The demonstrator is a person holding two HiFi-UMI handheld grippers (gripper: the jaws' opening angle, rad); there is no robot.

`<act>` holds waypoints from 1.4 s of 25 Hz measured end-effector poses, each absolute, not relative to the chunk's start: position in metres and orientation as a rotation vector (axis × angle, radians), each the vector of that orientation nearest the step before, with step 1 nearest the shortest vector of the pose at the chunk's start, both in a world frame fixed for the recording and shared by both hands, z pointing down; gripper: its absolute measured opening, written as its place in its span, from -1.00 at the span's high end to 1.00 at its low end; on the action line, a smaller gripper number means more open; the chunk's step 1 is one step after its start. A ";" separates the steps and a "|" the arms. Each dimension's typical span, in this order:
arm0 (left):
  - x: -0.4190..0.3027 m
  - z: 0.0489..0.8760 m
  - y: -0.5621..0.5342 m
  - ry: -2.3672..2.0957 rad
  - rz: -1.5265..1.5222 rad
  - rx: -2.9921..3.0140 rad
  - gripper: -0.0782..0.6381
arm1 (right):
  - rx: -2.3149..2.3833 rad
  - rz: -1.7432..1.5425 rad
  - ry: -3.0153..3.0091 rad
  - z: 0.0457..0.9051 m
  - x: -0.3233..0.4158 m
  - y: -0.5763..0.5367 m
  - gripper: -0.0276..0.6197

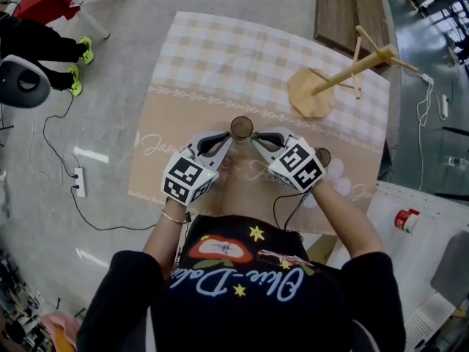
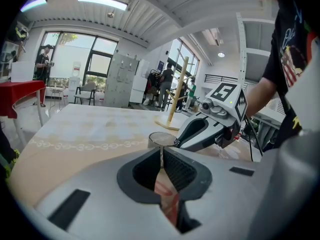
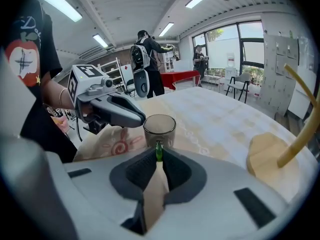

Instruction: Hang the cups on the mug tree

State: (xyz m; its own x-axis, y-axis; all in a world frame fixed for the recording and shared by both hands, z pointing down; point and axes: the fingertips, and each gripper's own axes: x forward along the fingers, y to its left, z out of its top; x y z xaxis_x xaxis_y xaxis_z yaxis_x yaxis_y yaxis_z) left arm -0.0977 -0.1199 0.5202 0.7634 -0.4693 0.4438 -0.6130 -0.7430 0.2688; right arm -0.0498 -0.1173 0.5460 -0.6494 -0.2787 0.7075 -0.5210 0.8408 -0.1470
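A smoky glass cup (image 1: 241, 127) stands upright on the patterned tablecloth, right between my two grippers. In the left gripper view the left gripper (image 2: 161, 155) is shut on the cup's (image 2: 162, 139) thin wall from one side. From the other side, the right gripper (image 3: 159, 155) has the cup's (image 3: 159, 129) green handle (image 3: 159, 150) pinched between its jaws. In the head view the left gripper (image 1: 228, 141) and the right gripper (image 1: 255, 140) meet at the cup. The wooden mug tree (image 1: 344, 75) stands bare at the far right of the table.
A second dark cup (image 1: 323, 156) peeks out beside the right gripper's marker cube. The table's near edge (image 1: 146, 195) runs close to my body. On the floor at left lie cables and a power strip (image 1: 79, 182). People stand in the room beyond.
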 end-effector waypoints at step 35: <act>-0.103 0.512 -0.111 -0.746 0.497 2.653 0.76 | 0.796 0.595 -2.399 0.499 -0.058 -0.106 0.78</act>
State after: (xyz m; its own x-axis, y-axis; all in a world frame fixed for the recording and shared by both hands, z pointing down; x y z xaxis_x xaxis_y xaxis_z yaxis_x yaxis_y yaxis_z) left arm -0.1034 -0.1110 0.5118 0.8009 -0.4307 0.4159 -0.5496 -0.8044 0.2255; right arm -0.0582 -0.1064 0.4995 -0.6809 -0.4070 0.6089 -0.6443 0.7282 -0.2336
